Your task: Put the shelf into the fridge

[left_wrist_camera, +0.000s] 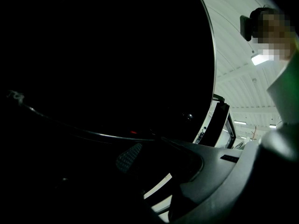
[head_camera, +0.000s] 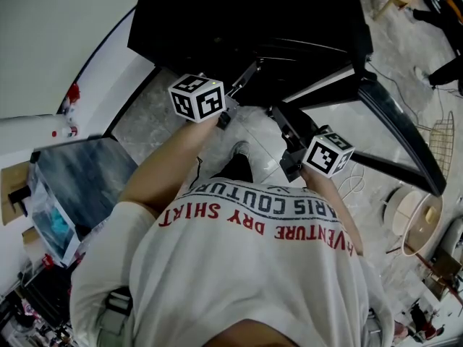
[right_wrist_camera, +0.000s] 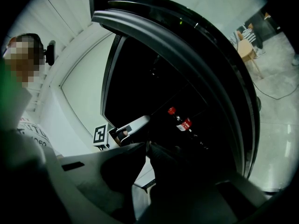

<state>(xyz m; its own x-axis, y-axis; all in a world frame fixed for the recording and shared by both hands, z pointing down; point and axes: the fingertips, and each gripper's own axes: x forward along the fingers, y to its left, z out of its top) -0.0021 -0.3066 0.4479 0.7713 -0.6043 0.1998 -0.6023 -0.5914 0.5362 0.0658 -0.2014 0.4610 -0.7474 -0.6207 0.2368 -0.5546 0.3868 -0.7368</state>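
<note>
- Person stands square to the open fridge (head_camera: 239, 13), both arms reaching out toward 12 o'clock.
- Left gripper (left_wrist_camera: 156, 138): jaw tips drawn together on the thin near edge of the shelf (left_wrist_camera: 93, 134). This looks like a firm pinch, though the view is very dark.
- Right gripper (right_wrist_camera: 147, 144): tips likewise pinched shut. I judge it has the same shelf edge at 1 o'clock; the panel itself is hard to make out there.
- The shelf is a dark flat panel carried between the two grippers at the fridge mouth. It looks not yet seated.
- A bottle (right_wrist_camera: 181, 121) with a red cap stands inside the fridge, beyond the right jaws at about 1 o'clock.
- The door (head_camera: 405, 136) is swung wide to 2–3 o'clock, clear of the path.
- To do the step well:
  - Keep both grippers at equal height so the panel stays level.
  - Push straight toward 12 along the side supports, without twisting.
  - Keep clear of the bottle.
  - Hold the clamp until the back edge rests, since glass may slip or jam if skewed.
</note>
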